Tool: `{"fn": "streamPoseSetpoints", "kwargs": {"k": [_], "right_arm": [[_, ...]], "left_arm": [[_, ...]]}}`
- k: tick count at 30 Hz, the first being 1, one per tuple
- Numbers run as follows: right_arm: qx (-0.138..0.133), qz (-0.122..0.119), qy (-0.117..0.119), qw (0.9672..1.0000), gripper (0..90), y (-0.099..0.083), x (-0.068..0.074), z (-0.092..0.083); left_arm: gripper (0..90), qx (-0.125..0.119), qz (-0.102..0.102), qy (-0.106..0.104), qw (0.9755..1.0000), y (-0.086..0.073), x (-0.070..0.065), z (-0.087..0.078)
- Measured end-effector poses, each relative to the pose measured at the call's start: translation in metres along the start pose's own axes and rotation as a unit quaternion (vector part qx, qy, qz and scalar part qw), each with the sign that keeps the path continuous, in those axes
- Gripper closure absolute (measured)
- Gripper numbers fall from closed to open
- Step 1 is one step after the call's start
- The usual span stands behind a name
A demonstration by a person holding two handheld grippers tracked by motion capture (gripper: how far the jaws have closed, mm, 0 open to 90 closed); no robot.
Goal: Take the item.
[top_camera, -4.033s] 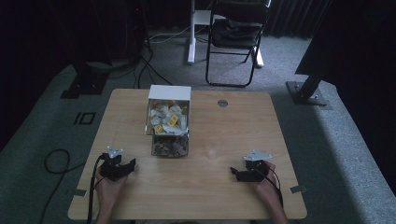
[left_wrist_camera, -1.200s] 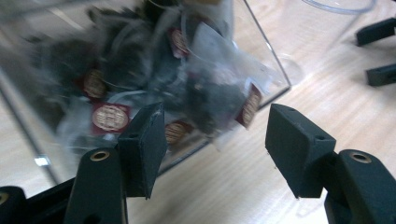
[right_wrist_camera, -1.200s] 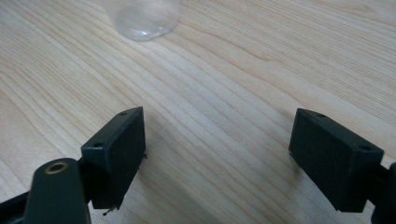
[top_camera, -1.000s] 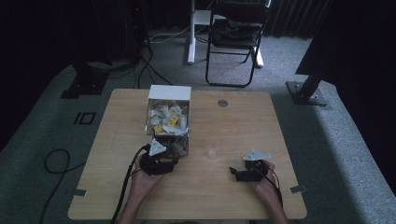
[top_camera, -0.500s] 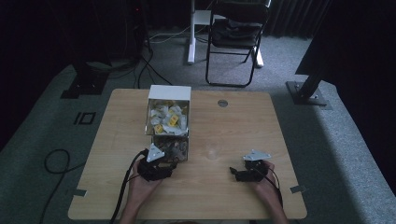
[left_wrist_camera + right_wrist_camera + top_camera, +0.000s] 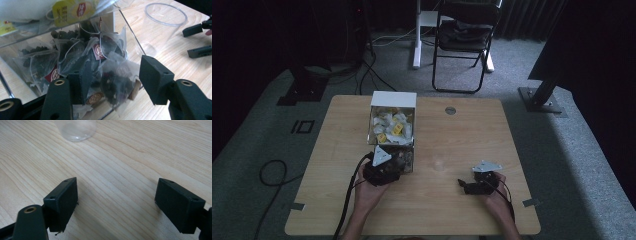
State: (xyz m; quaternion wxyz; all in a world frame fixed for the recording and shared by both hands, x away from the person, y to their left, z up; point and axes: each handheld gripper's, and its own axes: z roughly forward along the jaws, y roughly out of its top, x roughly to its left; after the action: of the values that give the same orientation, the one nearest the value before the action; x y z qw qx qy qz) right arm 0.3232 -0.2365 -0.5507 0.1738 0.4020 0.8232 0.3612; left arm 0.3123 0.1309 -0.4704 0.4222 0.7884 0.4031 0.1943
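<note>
My left gripper (image 6: 391, 161) now sits at the near end of the clear box (image 6: 392, 131), where four seconds ago it lay well off to the left on the table (image 6: 337, 130); since a second ago it has barely shifted. Its jaws have just been closing and stand about half open, reaching into the near compartment with one tea bag (image 6: 115, 83) between them. One jaw lies against the bag's left side, but I cannot tell whether the other pad presses on it yet. The bag lies on top of the heap of dark tea bags, close to the box's near wall. Yellow-tagged packets (image 6: 392, 125) fill the far compartment, beyond the divider. My right gripper (image 6: 466, 186) rests on the table at the right, in the same spot as in all the earlier frames, with its jaws wide and nothing but bare wood between them. A clear cup (image 6: 163, 27) stands on the table between the box and that gripper, just beside the box's right wall.
</note>
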Motion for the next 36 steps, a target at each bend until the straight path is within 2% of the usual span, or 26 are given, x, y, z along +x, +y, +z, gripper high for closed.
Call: {"fn": "streamPoseSetpoints", "kwargs": {"k": [4, 6, 11, 13, 14, 15, 16, 22, 36], "right_arm": [[0.000, 0.000, 0.000, 1.0000, 18.3, 0.000, 0.000, 0.000], [0.000, 0.000, 0.000, 1.0000, 18.3, 0.000, 0.000, 0.000], [0.000, 0.000, 0.000, 1.0000, 18.3, 0.000, 0.000, 0.000], [0.000, 0.000, 0.000, 1.0000, 18.3, 0.000, 0.000, 0.000], [0.000, 0.000, 0.000, 1.0000, 18.3, 0.000, 0.000, 0.000], [0.000, 0.000, 0.000, 1.0000, 18.3, 0.000, 0.000, 0.000], [0.000, 0.000, 0.000, 1.0000, 18.3, 0.000, 0.000, 0.000], [0.000, 0.000, 0.000, 1.0000, 18.3, 0.000, 0.000, 0.000], [0.000, 0.000, 0.000, 1.0000, 18.1, 0.000, 0.000, 0.000]], "left_arm": [[50.2, 0.004, 0.003, 0.002, 1.0000, 0.002, -0.001, 0.003], [53.7, 0.006, 0.011, 0.003, 0.9999, 0.002, -0.003, 0.005], [70.9, 0.000, 0.015, 0.000, 0.9999, 0.001, -0.004, 0.002], [73.2, -0.002, 0.016, -0.003, 0.9999, 0.001, -0.004, 0.001], [80.0, -0.002, 0.015, -0.006, 0.9999, 0.000, -0.003, -0.001], [82.2, -0.002, 0.015, -0.006, 0.9999, 0.000, -0.003, -0.001], [83.3, -0.001, 0.013, -0.012, 0.9998, 0.000, -0.002, -0.002], [87.8, -0.004, 0.015, -0.014, 0.9998, 0.000, -0.001, -0.006], [88.3, -0.015, 0.019, -0.018, 0.9995, 0.004, -0.002, -0.016]]}}
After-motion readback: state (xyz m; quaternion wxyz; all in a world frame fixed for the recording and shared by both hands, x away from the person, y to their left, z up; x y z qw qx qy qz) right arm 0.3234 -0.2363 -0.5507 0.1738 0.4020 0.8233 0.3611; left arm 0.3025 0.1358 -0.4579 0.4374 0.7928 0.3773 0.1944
